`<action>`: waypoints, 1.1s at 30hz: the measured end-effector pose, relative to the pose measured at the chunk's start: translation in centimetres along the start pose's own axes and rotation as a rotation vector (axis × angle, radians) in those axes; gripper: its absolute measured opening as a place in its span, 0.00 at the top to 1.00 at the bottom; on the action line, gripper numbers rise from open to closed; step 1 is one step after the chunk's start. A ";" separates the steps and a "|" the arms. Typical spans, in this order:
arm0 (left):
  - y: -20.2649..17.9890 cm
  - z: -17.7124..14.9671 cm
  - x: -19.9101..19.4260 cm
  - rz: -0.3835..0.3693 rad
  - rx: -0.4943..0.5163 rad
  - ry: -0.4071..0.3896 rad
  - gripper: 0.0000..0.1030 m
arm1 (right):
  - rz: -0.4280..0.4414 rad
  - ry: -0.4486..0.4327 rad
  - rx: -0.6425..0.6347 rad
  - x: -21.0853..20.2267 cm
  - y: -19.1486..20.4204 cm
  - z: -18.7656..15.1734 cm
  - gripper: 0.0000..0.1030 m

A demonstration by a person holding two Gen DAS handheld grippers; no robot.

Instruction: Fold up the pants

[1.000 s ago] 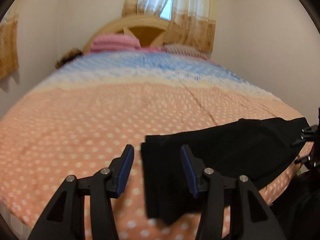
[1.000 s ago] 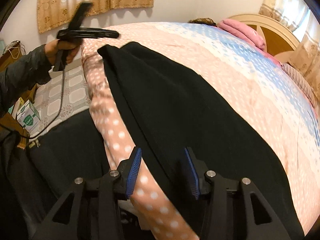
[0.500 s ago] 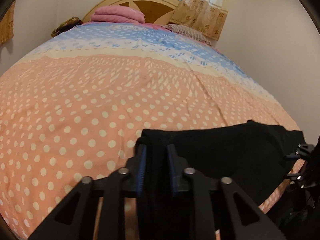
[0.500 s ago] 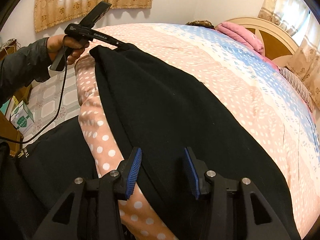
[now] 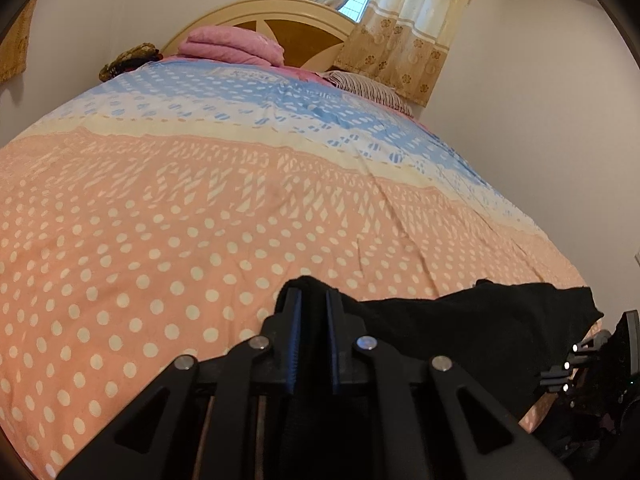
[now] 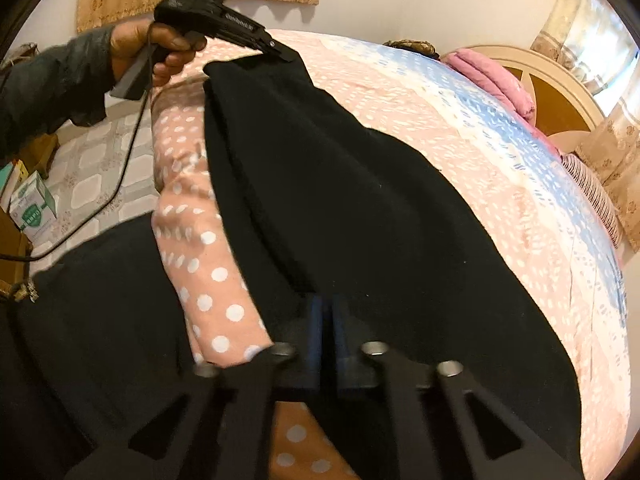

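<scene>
Black pants (image 6: 360, 200) lie flat along the near edge of a bed with a pink dotted cover (image 5: 180, 220). My left gripper (image 5: 313, 292) pinches one end corner of the pants (image 5: 460, 328); its jaws are closing, with black fabric bunched between the blue pads. The right wrist view shows that same left gripper (image 6: 288, 56) at the pants' far end, held by a person's hand (image 6: 160, 48). My right gripper (image 6: 327, 300) is shut on the pants' near edge where it meets the bed's side. Part of the right gripper (image 5: 592, 356) shows at the edge of the left wrist view.
A folded pink blanket (image 5: 232, 46) and a striped pillow (image 5: 368, 88) lie by the wooden headboard (image 5: 304, 32). Left of the bed is tiled floor (image 6: 100, 160) with a small box (image 6: 32, 208) and a trailing cable (image 6: 128, 152). A wall runs along the bed's right side.
Both grippers went from open to closed on the pants. The left one moved forward onto the end corner and the fabric there bunched up; the right one sank onto the near edge.
</scene>
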State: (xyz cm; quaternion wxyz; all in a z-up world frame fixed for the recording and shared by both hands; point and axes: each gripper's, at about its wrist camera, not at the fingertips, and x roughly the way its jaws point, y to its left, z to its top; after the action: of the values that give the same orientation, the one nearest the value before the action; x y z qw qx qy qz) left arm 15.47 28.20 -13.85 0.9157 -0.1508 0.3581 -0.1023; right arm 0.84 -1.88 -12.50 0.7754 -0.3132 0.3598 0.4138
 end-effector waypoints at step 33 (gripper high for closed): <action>-11.8 -4.6 -1.5 -0.025 0.315 -0.052 0.40 | -0.021 0.013 0.124 -5.3 -2.7 -5.3 0.57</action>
State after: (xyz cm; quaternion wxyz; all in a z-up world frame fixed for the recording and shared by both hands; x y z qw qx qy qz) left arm 10.26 16.70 -11.97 0.9357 -0.0122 0.3119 -0.1645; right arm -0.49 -9.51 -10.56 0.7953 -0.2709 0.3864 0.3805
